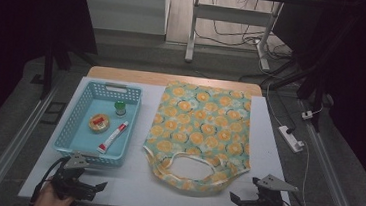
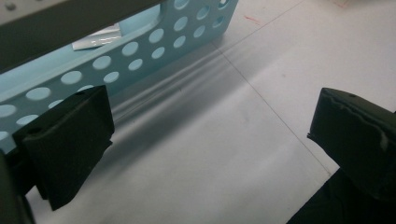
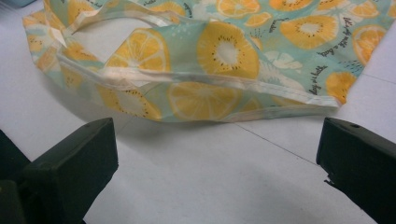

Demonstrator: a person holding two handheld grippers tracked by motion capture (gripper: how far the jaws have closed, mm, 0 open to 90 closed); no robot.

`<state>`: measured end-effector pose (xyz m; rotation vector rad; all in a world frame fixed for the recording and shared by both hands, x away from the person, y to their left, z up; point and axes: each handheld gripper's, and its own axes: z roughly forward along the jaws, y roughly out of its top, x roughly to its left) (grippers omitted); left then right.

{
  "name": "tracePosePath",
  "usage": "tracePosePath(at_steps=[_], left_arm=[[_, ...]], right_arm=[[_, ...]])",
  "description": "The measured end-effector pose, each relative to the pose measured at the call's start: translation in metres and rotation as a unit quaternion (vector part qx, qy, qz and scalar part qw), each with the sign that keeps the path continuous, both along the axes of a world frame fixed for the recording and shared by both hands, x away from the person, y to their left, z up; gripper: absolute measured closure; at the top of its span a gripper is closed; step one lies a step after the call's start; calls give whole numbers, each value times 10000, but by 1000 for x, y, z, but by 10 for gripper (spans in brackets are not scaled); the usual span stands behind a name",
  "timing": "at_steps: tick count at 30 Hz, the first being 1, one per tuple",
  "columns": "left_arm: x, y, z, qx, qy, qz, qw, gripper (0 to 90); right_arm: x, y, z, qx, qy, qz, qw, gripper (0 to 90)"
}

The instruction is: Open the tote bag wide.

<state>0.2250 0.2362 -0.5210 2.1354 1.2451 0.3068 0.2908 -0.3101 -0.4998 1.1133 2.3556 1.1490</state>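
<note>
A fruit-print cloth bag (image 1: 201, 129) is lying flat on the white table (image 1: 139, 179), its handles and mouth turned toward the near edge. At about 9 o'clock from it, a blue basket (image 1: 70, 133) is holding 3 small things: a tube (image 1: 113, 137), a round tin (image 1: 99, 122) and a green-capped bottle (image 1: 120, 108).

The left gripper (image 1: 97, 186) is being held just off the basket's near wall, at 7 o'clock on the table, jaws spread wide with nothing between them. The right gripper (image 1: 235, 198) is being held at 5 o'clock, just short of the bag's mouth, likewise wide and empty; in the right gripper view the bag's hem (image 3: 210, 81) is lying directly ahead of the jaws.

The step in hand is judged to be opening the bag for loading. It is best done by bringing the right jaws in low and level, so that only the upper hem layer is being pinched, not both layers together. The lift should be kept gentle, since thin cloth is likely to slide. The left gripper could then be steadying the other handle (image 1: 163, 157).
</note>
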Motion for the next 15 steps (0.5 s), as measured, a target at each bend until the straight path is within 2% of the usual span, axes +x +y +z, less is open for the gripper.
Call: tracePosePath(at_steps=[6, 9, 15], left_arm=[[0, 1, 0, -56, -1, 8, 10000, 0], [0, 1, 0, -69, 3, -1, 10000, 0], [0, 2, 0, -93, 7, 7, 10000, 0]], right_arm=[[0, 1, 0, -9, 13, 32, 10000, 0], [0, 3, 0, -116, -2, 85, 9999, 0], [-1, 4, 1, -180, -36, 107, 9998, 0]])
